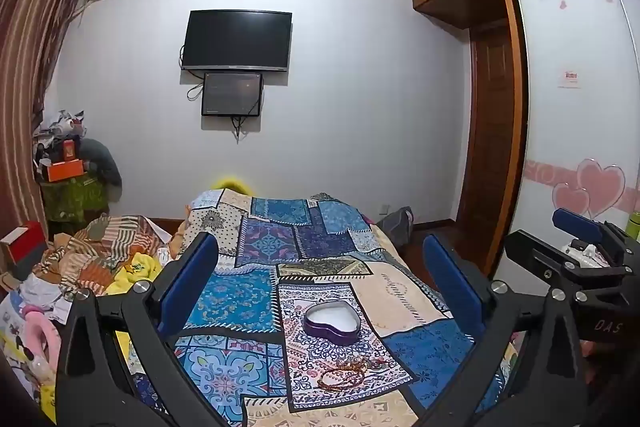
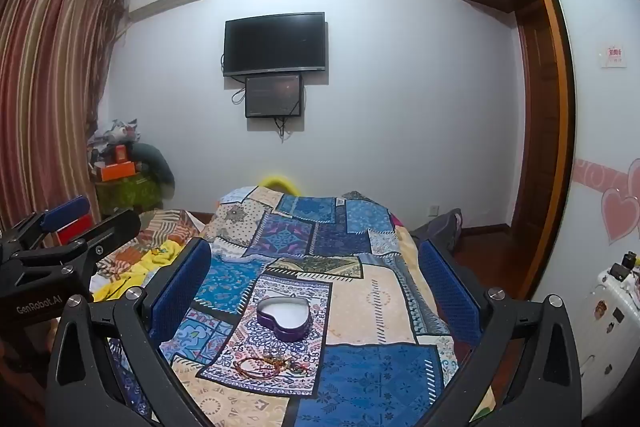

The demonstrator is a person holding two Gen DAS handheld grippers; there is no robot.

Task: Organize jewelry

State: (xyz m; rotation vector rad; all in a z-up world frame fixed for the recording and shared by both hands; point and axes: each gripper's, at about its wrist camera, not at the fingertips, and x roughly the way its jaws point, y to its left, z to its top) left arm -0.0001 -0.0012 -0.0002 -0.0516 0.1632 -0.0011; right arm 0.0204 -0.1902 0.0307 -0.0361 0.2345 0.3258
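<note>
Beaded bracelets (image 2: 272, 367) near camera, between spread, empty fingers (image 2: 180, 291); heart tin (image 2: 285, 319) just beyond.

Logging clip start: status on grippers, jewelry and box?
Left gripper and right gripper open, empty, above the bed. Beaded jewelry loose on patchwork quilt, just short of open heart-shaped box. Nothing blocking.

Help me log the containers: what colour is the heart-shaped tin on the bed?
The heart-shaped tin is purple outside, white inside; clearest in the right wrist view.
</note>
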